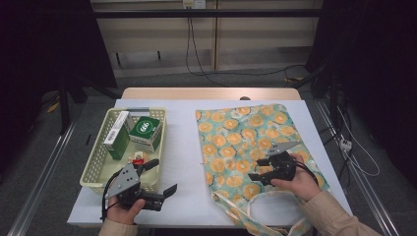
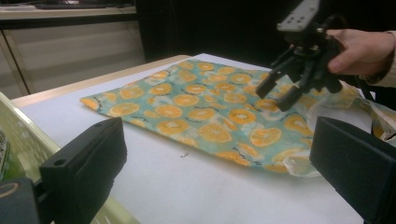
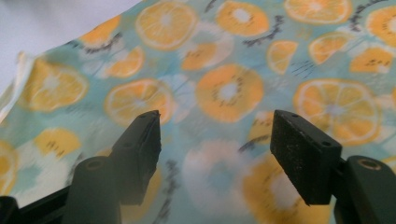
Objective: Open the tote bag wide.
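Left claw [image 1: 164,177] released beside basket [image 1: 96,162] of green boxes [image 1: 145,132], right claw [image 1: 260,168] released above orange-print bag [image 1: 236,137]

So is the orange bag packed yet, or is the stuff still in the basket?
Not packed yet. The orange-print bag lies flat on the table, which looks like the only step done. The green boxes are in the basket. The right gripper hovers open over the bag, holding nothing. The left gripper waits open beside the basket. Opening the bag and moving the boxes probably comes next.
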`<state>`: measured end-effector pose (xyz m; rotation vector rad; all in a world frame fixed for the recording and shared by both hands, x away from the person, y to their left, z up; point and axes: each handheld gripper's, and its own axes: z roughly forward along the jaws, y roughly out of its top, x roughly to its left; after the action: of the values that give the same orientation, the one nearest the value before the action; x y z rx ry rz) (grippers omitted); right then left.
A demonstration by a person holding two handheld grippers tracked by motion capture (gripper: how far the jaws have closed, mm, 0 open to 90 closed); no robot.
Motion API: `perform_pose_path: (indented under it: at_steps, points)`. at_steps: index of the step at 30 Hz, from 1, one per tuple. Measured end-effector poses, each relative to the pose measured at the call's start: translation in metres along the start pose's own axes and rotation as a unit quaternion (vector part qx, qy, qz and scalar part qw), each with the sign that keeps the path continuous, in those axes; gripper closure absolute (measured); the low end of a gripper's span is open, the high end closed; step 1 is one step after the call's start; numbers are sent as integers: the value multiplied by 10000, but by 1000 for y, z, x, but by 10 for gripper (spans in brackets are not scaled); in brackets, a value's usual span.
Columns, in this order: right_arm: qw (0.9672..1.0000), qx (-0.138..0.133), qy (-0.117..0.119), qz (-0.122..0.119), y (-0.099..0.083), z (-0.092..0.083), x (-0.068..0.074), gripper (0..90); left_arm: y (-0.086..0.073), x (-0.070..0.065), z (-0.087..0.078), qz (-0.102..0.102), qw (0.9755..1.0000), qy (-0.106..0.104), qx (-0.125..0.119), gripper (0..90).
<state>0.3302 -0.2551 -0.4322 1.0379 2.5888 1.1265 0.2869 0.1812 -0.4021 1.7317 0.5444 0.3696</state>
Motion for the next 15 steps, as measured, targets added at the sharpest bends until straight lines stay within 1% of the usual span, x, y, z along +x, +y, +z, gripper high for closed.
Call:
perform_pose_path:
  at_steps: [2,4,5,7,11,13,14,15]
  points:
    - [9998,-12,127,-120,-6,-3,8,344,0,1,0,-6,10000,26,-4,34]
    - [9997,-14,182,-172,-12,-5,16,345,-1,1,0,-2,10000,34,10,34]
    - [9994,-36,235,-242,-16,-6,19,345,-1,1,0,-12,10000,22,15,34]
    - [9993,-37,238,-281,-22,-5,26,347,0,0,0,14,10000,36,9,34]
    - [9978,151,247,-589,-32,0,34,380,0,0,0,6,10000,35,3,34]
    - [9972,85,156,-725,-35,0,36,407,0,0,1,1,10000,35,6,34]
    - [9966,90,110,-809,-35,0,37,438,0,0,1,-4,10000,37,4,34]
    - [9964,98,107,-833,-35,-1,38,505,0,0,1,3,10000,34,4,34]
